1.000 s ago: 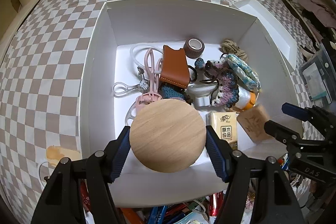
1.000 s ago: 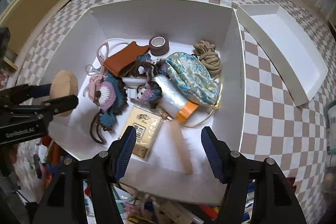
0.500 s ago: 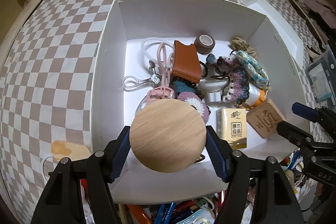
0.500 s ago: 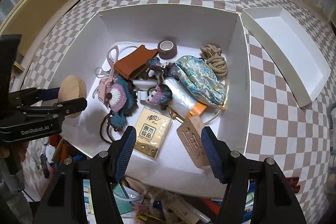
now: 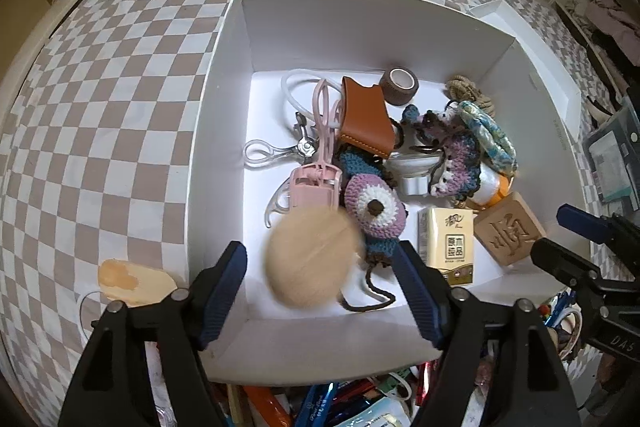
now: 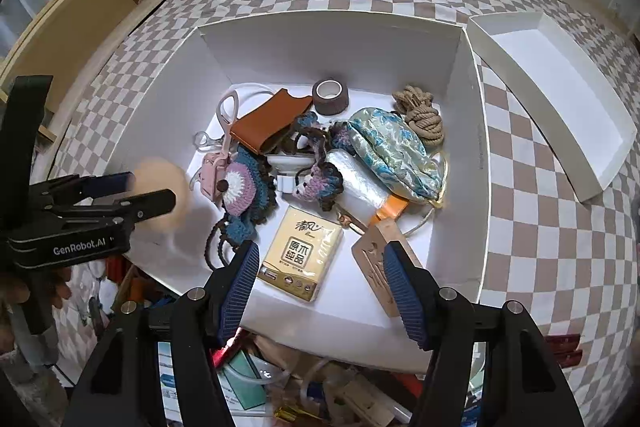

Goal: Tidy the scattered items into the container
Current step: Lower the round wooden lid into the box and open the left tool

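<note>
A white box (image 5: 216, 75) (image 6: 476, 131) sits on the checkered bed and holds several items. A round wooden disc (image 5: 314, 261) (image 6: 166, 189) is blurred and falling into the box's near left corner, free of the jaws. My left gripper (image 5: 322, 291) (image 6: 150, 189) is open above that corner. My right gripper (image 6: 318, 285) (image 5: 560, 233) is open and empty over the box's near right part. A carved wooden block (image 5: 506, 231) (image 6: 376, 257) and a tissue pack (image 5: 446, 245) (image 6: 306, 251) lie in the box.
A white lid (image 6: 560, 95) lies right of the box. A pale wooden tag (image 5: 136, 277) lies left of the box on the bed. A clutter of pens and packets (image 5: 340, 403) (image 6: 300, 379) lies below the box's near wall. Wooden shelves (image 6: 92, 11) stand at the far left.
My left gripper opened and let go of the wooden disc, which is dropping into the box. Both grippers pulled back and up. The carved block came to rest in the box.
</note>
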### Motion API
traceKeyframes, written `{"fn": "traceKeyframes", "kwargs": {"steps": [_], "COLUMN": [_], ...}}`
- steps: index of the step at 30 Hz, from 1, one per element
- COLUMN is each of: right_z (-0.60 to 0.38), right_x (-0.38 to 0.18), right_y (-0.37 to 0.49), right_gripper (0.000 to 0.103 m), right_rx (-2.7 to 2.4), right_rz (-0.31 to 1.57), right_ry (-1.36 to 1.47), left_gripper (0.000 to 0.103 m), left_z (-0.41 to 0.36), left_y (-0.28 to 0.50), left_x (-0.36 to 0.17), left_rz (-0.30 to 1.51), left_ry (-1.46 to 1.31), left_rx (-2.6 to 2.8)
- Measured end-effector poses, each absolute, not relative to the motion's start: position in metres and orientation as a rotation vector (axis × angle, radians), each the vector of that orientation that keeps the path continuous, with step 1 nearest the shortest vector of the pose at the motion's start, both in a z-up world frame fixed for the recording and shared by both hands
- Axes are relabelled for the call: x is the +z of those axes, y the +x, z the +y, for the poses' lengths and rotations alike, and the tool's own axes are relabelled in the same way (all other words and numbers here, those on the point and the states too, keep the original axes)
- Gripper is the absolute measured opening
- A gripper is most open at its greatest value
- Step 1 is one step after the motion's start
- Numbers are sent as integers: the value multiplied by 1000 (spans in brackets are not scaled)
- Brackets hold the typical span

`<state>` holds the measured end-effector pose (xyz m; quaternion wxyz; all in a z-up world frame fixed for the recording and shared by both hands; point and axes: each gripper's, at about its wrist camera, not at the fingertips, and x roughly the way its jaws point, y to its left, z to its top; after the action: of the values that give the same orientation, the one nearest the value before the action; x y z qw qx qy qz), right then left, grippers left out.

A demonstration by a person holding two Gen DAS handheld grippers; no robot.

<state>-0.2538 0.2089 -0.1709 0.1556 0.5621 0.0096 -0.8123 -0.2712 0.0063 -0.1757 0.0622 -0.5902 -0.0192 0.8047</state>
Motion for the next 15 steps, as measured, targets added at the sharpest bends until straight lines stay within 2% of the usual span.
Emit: {"fn": "traceKeyframes", "kwargs": {"steps": [15], "right_z": [207], "right_x": [-160], "right_y": [-244], "right_gripper": [65], "right_rx": [-2337], "right_rz": [20], "right_ry": [1586], "left_gripper": [79], "left_z": [5], "left_y": [-259], "left_x": [-162], "left_rz": [-48], "left_ry": [-1753], "left_rx": [2455]}}
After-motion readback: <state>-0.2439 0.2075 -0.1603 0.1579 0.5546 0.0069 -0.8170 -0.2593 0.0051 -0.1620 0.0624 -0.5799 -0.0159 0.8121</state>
